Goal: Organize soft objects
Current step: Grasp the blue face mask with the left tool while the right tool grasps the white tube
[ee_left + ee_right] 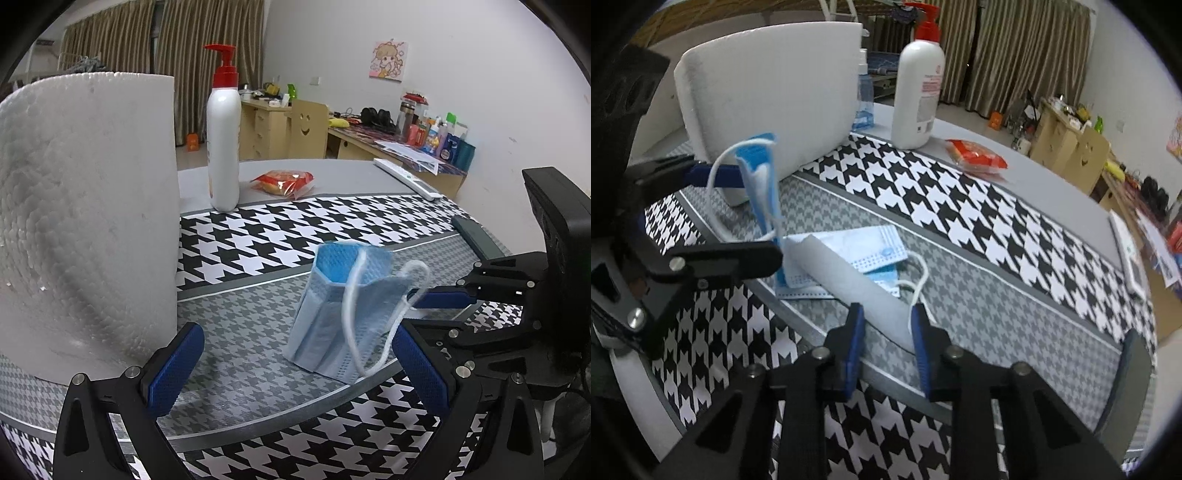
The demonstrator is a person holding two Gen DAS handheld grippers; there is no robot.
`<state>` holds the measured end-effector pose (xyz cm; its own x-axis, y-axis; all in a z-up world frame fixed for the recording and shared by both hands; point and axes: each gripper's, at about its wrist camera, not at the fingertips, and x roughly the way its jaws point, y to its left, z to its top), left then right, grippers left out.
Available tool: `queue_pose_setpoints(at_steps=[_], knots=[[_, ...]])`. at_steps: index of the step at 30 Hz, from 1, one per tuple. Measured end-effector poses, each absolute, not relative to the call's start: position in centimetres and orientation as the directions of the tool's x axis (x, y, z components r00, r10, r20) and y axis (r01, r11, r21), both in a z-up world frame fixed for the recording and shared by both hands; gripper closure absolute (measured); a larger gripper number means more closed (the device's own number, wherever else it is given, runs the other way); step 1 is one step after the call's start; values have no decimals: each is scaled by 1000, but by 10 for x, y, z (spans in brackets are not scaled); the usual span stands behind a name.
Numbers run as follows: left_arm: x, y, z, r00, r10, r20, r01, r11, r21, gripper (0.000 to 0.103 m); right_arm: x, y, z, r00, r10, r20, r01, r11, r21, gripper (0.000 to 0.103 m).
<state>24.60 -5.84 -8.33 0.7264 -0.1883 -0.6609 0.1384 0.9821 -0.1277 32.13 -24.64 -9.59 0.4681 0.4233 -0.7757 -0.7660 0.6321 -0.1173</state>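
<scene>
Right tongs point(886, 312) at the bottom centre of their own view, clenched on the pale end of a face mask point(849, 280); the blue pads press it from both sides. Left tongs point(297, 332) released, jaws spread wide at the bottom of the left view. The mask's far end curls up on edge between them, touching neither pad. More flat masks point(882, 247) lie on the houndstooth cloth point(960, 206) just beyond the right tongs. Containers: white pump bottle point(223, 147) with a red head stands upright in the upper middle, contents not visible. A small clear spray bottle point(865, 92) behind the foam block point(85, 221) looks blue inside. Red snack packet point(282, 181) sits just right of the pump bottle, remote point(406, 181) further right
</scene>
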Motion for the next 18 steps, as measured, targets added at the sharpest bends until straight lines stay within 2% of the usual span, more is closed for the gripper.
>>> queue_pose_setpoints(at_steps=[3,11,18], knots=[[245,-57,-82,730,-187,-657,133,982,-131,1,316,-243,-89,469,454,-758,-788,603,-126,73],[243,-55,-81,736,-189,-650,135,982,-132,1,321,-232,-104,416,431,-801,-820,558,-125,72],[244,-58,-82,728,-194,-658,148,981,-125,1,324,-231,-107,410,452,-792,-832,541,-122,72]])
